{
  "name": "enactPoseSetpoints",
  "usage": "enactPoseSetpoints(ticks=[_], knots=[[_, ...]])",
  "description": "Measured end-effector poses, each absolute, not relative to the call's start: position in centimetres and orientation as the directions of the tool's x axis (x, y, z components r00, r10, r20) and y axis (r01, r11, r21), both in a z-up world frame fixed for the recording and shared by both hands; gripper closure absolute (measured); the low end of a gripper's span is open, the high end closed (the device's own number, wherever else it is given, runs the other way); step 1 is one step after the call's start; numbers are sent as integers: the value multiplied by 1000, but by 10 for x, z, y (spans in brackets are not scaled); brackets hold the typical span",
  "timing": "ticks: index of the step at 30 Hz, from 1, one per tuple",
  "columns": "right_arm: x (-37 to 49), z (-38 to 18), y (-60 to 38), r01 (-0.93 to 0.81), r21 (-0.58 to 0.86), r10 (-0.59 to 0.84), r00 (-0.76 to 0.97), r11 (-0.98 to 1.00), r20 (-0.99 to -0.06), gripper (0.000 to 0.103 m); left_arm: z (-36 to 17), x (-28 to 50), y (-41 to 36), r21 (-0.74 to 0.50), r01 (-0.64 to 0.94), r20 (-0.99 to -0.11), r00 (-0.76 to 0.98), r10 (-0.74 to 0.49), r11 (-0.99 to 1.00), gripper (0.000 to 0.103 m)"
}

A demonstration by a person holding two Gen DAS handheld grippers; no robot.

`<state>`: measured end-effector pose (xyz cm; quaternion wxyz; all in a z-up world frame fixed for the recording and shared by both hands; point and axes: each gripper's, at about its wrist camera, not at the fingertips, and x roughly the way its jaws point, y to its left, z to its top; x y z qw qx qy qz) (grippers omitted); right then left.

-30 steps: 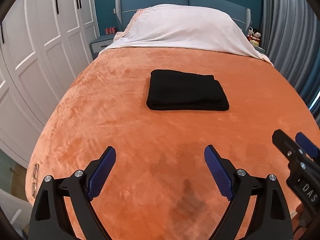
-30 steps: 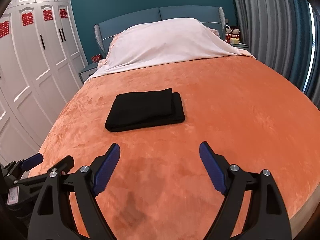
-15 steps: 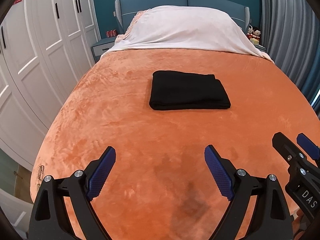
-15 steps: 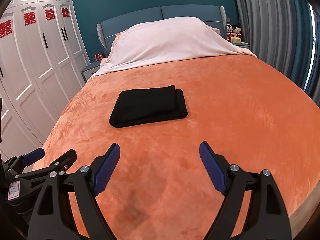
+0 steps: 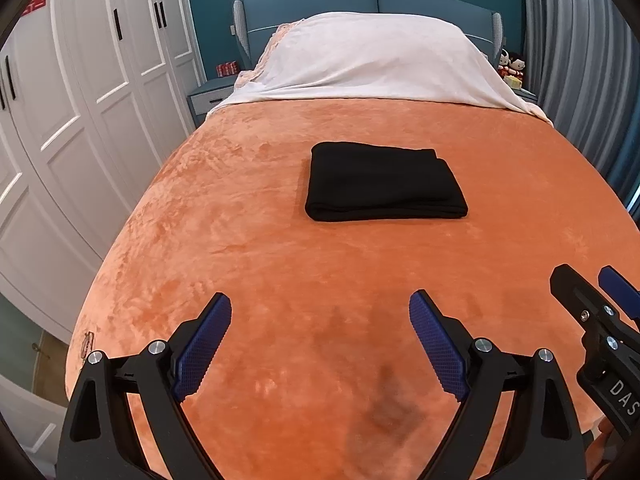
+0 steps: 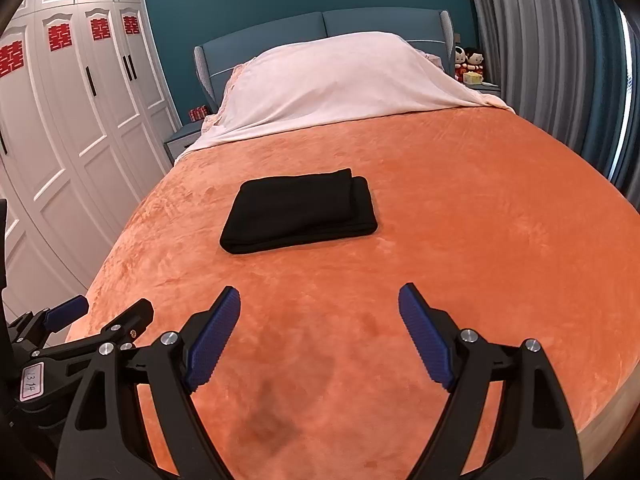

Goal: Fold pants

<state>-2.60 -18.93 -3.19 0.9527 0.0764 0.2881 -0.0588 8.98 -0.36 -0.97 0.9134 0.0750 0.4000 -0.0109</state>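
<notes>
A: Where are the pants (image 5: 384, 182)?

B: Folded into a thick black rectangle, lying flat on the orange blanket (image 5: 280, 264) in the middle of the bed. In the left wrist view they sit just above the centre of the frame; in the right wrist view (image 6: 298, 210) they sit left of centre, with a second folded layer showing along their right edge.

A: And the left gripper (image 5: 320, 332)?

B: At the bottom of its own frame, jaws spread wide, nothing between the blue pads (image 5: 204, 346) but blanket. It is well apart from the pants.

A: The right gripper (image 6: 319, 330)?

B: Same: jaws spread, empty, low in its frame, well short of the pants. Its tip also shows at the right edge of the left wrist view (image 5: 592, 312).

A: Anything else?

B: A pale sheet (image 6: 340, 80) over the pillows at the upper centre, white wardrobe doors (image 6: 60, 128) along the left, grey curtains (image 6: 560, 60) on the right.
</notes>
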Motion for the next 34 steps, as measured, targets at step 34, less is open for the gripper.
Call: enactPoseSetpoints(ticks=[34], knots=[[-32,-33,-184,171,122,-74,824,978,-561,23,-9,90,-3,116,61,-745,665,46,991,12]])
